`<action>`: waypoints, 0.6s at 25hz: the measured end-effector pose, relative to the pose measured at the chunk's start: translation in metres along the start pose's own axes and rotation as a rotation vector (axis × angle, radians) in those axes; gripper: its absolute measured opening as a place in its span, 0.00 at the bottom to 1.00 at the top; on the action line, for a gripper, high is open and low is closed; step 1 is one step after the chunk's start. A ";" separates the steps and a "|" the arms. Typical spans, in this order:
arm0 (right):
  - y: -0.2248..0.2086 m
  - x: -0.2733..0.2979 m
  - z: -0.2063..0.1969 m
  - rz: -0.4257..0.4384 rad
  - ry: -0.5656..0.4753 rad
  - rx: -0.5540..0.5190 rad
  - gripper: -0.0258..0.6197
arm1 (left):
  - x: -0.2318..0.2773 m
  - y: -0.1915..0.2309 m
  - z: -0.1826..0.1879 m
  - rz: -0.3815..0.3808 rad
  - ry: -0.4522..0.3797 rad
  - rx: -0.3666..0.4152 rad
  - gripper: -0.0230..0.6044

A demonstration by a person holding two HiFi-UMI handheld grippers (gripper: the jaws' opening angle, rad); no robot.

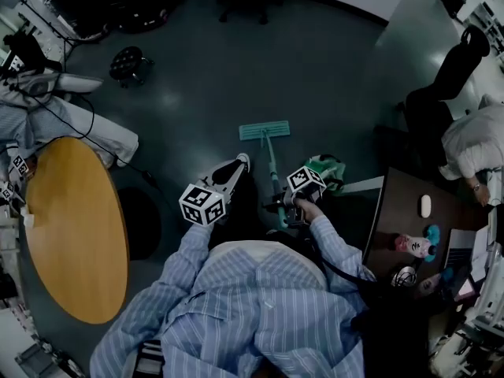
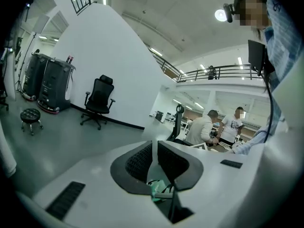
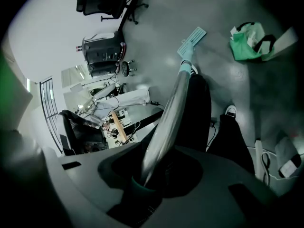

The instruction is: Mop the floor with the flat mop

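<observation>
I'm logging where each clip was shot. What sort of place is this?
Probably an open-plan office or lab: an office chair, a desk with a mouse, and a railing along an upper level.

Head view is pretty dim and bluish. Left gripper view is bright under a ceiling lamp (image 2: 220,15); fisheye warping, dark corners throughout.

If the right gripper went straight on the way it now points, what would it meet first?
The right gripper is shut on the mop handle and points down along it, so it would probably reach the green mop head on the floor first; depth is unclear.
</observation>
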State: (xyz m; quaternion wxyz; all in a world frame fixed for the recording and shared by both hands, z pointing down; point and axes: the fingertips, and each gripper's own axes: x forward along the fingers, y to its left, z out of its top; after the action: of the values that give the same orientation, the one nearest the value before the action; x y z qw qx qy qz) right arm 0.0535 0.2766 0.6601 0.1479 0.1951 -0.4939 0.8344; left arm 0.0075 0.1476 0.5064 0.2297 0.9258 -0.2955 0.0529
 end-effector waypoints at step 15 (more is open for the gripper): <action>0.136 -0.019 0.271 -0.049 0.015 0.010 0.23 | 0.109 0.209 0.077 -0.032 0.088 -0.065 0.10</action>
State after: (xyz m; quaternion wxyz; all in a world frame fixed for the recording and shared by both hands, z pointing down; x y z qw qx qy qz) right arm 0.0591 -0.0276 0.6651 0.1713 0.2016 -0.4836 0.8344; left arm -0.0252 -0.0948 0.5456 0.2734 0.9193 -0.2716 0.0804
